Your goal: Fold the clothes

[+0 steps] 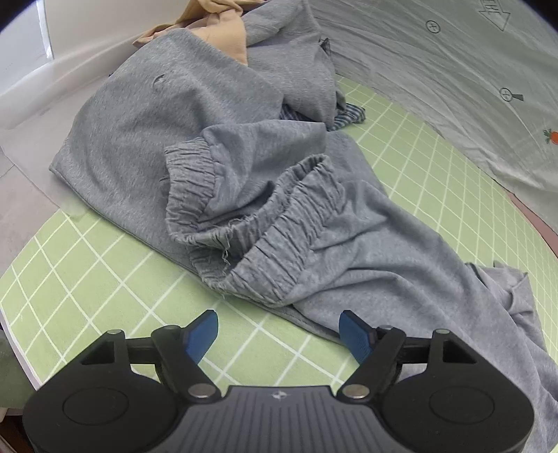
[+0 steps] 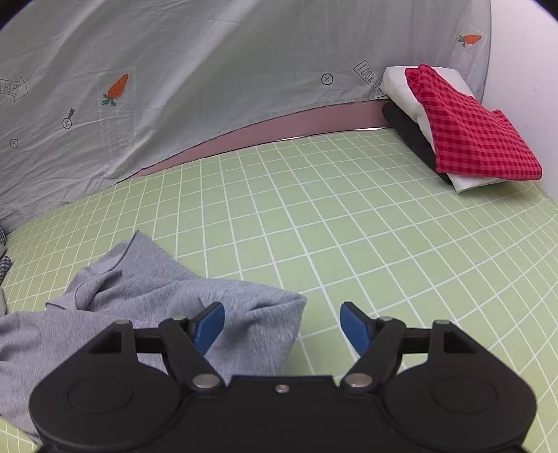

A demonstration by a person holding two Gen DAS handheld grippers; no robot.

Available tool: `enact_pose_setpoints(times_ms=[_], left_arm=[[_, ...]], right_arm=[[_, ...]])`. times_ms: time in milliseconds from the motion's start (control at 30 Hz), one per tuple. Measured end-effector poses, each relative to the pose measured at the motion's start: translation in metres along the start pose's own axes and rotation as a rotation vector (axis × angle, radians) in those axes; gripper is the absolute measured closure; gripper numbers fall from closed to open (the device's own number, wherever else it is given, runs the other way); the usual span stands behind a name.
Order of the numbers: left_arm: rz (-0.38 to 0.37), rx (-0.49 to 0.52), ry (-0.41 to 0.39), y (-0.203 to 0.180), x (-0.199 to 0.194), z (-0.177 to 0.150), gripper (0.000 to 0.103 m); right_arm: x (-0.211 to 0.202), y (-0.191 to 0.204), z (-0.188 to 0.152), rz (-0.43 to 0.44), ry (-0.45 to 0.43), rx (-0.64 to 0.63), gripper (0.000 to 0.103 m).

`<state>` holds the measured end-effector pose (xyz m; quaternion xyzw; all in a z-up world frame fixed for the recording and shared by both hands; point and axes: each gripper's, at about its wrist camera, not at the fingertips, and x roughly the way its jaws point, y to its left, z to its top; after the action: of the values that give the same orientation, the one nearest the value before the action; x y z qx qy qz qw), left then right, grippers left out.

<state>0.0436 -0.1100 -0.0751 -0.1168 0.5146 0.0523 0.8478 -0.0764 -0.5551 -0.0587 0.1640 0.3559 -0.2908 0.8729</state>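
Note:
Grey sweatpants (image 1: pixel 223 174) lie rumpled across the green grid mat (image 1: pixel 104 278) in the left wrist view, the gathered elastic waistband (image 1: pixel 279 244) gaping toward the camera. My left gripper (image 1: pixel 279 331) hovers just short of that waistband, open, with only mat between its blue pads. In the right wrist view a grey leg end (image 2: pixel 167 299) of the same pants lies crumpled at lower left. My right gripper (image 2: pixel 282 324) is open above it; the left pad (image 2: pixel 209 327) sits over the cloth edge without pinching it.
A tan garment (image 1: pixel 216 31) and a striped cloth (image 1: pixel 348 116) lie behind the pants. A stack of folded clothes topped by a red checked piece (image 2: pixel 470 129) sits at the mat's far right. A grey carrot-print sheet (image 2: pixel 209 87) hangs along the back.

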Motion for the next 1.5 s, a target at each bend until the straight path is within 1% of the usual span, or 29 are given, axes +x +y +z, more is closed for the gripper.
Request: enact_pose_setpoints(times_ms=[67, 167, 233, 300, 367, 467, 567, 633, 667, 700, 733, 767, 800, 833, 867, 900, 933, 1000, 1100, 1167, 1200, 1233, 1300, 1367, 1400, 1467, 1500], left_arm=[[0.006, -0.013, 0.009, 0.003, 0.009, 0.008, 0.025], [0.007, -0.016, 0.013, 0.003, 0.020, 0.017, 0.024], [0.014, -0.018, 0.017, 0.001, 0.028, 0.023, 0.019], [0.035, -0.017, 0.032, -0.001, 0.039, 0.028, 0.019], [0.054, -0.017, 0.039, -0.004, 0.046, 0.033, 0.019], [0.070, -0.009, 0.035, -0.006, 0.053, 0.039, 0.019], [0.086, 0.013, 0.043, -0.006, 0.060, 0.043, 0.021], [0.090, 0.000, 0.040, -0.005, 0.061, 0.045, 0.026], [0.094, 0.000, 0.032, -0.006, 0.061, 0.046, 0.029], [0.100, 0.013, 0.023, -0.009, 0.061, 0.046, 0.037], [0.105, 0.031, 0.018, -0.012, 0.060, 0.046, 0.045], [0.110, 0.049, 0.013, -0.014, 0.060, 0.046, 0.049], [0.115, 0.066, 0.009, -0.017, 0.059, 0.046, 0.060], [0.102, 0.073, 0.008, -0.020, 0.058, 0.046, 0.068], [0.093, 0.073, 0.008, -0.024, 0.056, 0.046, 0.070], [0.092, 0.074, 0.008, -0.028, 0.055, 0.047, 0.073], [0.088, 0.087, 0.008, -0.036, 0.055, 0.046, 0.080], [0.079, 0.113, 0.009, -0.050, 0.055, 0.046, 0.081], [0.051, 0.171, 0.026, -0.083, 0.057, 0.044, 0.081], [0.024, 0.233, 0.032, -0.112, 0.059, 0.041, 0.081], [0.002, 0.264, 0.033, -0.127, 0.060, 0.039, 0.081], [-0.026, 0.290, 0.037, -0.142, 0.060, 0.038, 0.083], [-0.099, 0.341, 0.051, -0.178, 0.064, 0.034, 0.083], [-0.141, 0.435, 0.051, -0.217, 0.067, 0.029, 0.083], [-0.163, 0.477, 0.050, -0.233, 0.066, 0.025, 0.083], [-0.232, 0.560, 0.059, -0.266, 0.065, 0.013, 0.084], [-0.259, 0.583, 0.067, -0.275, 0.064, 0.007, 0.084]], right_arm=[[0.009, 0.008, 0.007, 0.010, 0.005, -0.011, 0.023], [0.025, 0.023, 0.020, 0.035, 0.019, -0.046, 0.021], [0.037, 0.036, 0.027, 0.053, 0.034, -0.090, 0.019], [0.053, 0.050, 0.031, 0.085, 0.065, -0.153, 0.018], [0.072, 0.063, 0.033, 0.115, 0.118, -0.204, 0.018], [0.099, 0.077, 0.032, 0.113, 0.187, -0.251, 0.018], [0.113, 0.086, 0.031, 0.136, 0.220, -0.289, 0.018], [0.117, 0.089, 0.030, 0.151, 0.224, -0.297, 0.018], [0.117, 0.090, 0.030, 0.166, 0.221, -0.297, 0.021], [0.117, 0.090, 0.030, 0.188, 0.214, -0.295, 0.029], [0.116, 0.089, 0.031, 0.207, 0.202, -0.294, 0.035], [0.115, 0.088, 0.031, 0.219, 0.193, -0.292, 0.052], [0.114, 0.086, 0.033, 0.227, 0.186, -0.291, 0.076], [0.113, 0.085, 0.034, 0.235, 0.179, -0.289, 0.084], [0.112, 0.083, 0.035, 0.244, 0.173, -0.287, 0.096], [0.113, 0.079, 0.036, 0.231, 0.164, -0.288, 0.102], [0.114, 0.073, 0.037, 0.204, 0.153, -0.290, 0.102], [0.116, 0.058, 0.038, 0.149, 0.131, -0.288, 0.102], [0.116, 0.023, 0.041, 0.046, 0.109, -0.288, 0.102], [0.116, -0.005, 0.041, -0.048, 0.093, -0.306, 0.103], [0.117, -0.022, 0.041, -0.112, 0.090, -0.314, 0.103], [0.117, -0.040, 0.040, -0.167, 0.092, -0.305, 0.103], [0.114, -0.080, 0.039, -0.265, 0.101, -0.262, 0.103], [0.110, -0.121, 0.038, -0.355, 0.115, -0.201, 0.103], [0.105, -0.140, 0.037, -0.382, 0.125, -0.155, 0.103], [0.094, -0.171, 0.033, -0.399, 0.134, -0.054, 0.103], [0.089, -0.181, 0.031, -0.402, 0.137, -0.014, 0.103]])
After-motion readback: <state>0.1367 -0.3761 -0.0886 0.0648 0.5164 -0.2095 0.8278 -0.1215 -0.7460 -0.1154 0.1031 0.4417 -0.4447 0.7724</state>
